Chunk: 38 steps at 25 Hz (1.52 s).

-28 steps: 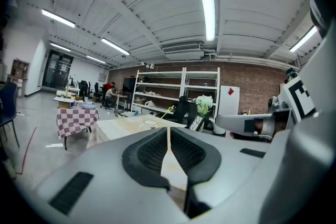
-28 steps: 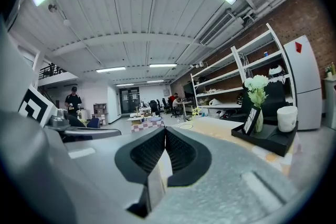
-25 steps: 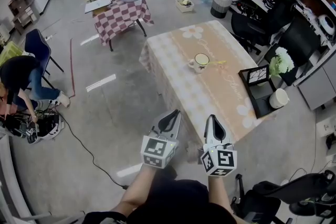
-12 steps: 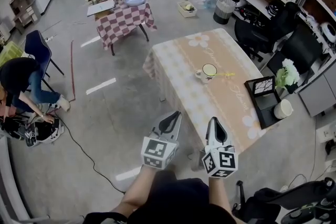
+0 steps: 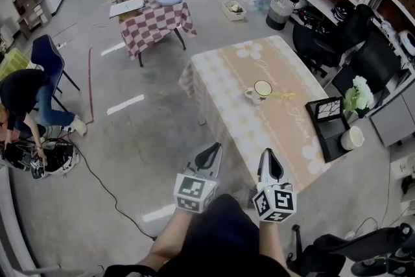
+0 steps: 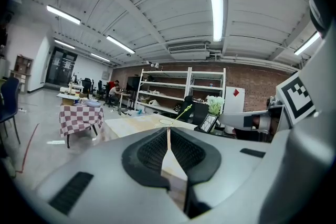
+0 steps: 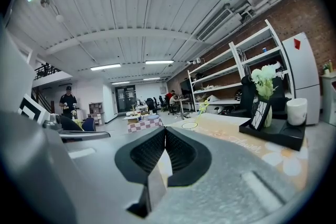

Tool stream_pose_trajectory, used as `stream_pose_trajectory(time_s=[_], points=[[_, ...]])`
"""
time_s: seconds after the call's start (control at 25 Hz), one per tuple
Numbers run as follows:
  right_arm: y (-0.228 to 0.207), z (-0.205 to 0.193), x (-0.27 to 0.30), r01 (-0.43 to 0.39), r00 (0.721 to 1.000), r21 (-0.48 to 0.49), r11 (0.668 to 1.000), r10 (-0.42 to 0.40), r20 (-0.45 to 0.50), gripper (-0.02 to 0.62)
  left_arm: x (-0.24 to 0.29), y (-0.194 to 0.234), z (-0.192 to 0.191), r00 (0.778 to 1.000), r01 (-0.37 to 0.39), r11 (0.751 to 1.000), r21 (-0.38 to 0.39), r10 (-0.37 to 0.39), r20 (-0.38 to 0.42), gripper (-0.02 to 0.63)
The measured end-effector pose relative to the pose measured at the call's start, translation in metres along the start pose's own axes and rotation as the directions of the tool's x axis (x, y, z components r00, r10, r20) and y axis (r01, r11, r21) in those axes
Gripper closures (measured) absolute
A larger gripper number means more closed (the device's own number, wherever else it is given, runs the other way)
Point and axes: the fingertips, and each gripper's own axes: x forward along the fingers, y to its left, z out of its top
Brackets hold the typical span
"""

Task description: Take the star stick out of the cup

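A: Edging slightly nearer the beige flower-print table point(image 5: 272, 133); spotting the thin yellow star stick point(image 5: 283, 95) leaning in the white ceramic cup point(image 5: 261, 90), well ahead.
B: Keeping left gripper point(image 5: 210, 152) and right gripper point(image 5: 269, 162) fingers pressed together, empty; not yet reaching.

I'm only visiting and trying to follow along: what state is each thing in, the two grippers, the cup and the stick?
Left gripper: jaws shut, empty, held in the air well away from the cup.
Right gripper: jaws shut, empty, also well away from the cup.
Cup: upright on the table, stick inside.
Star stick: in the cup, leaning out over its rim, not yet gripped.
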Motion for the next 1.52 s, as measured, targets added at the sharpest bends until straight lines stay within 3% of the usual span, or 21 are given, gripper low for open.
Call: stream_pose_trajectory(time_s=[0.64,0.76,1.0,1.52], points=[[0.004,0.002,0.010,-0.012,1.000,0.000,1.000,0.012,0.002,0.591,-0.003,0.008,-0.003,1.000,-0.022,1.000,0.011,0.022,-0.008,0.581],[0.003,0.009,0.018,-0.023,1.000,0.036,0.999,0.023,0.019,0.592,0.003,0.013,0.002,1.000,-0.025,1.000,0.017,0.025,-0.003,0.582],[-0.003,0.025,0.036,-0.032,0.997,0.091,0.995,0.026,0.070,0.591,0.024,0.021,0.001,1.000,-0.013,0.999,0.034,0.013,-0.020,0.581],[-0.030,0.021,0.112,-0.001,1.000,0.146,0.989,-0.002,0.019,0.592,0.101,0.057,0.007,0.998,0.019,1.000,0.011,-0.018,-0.066,0.581]])
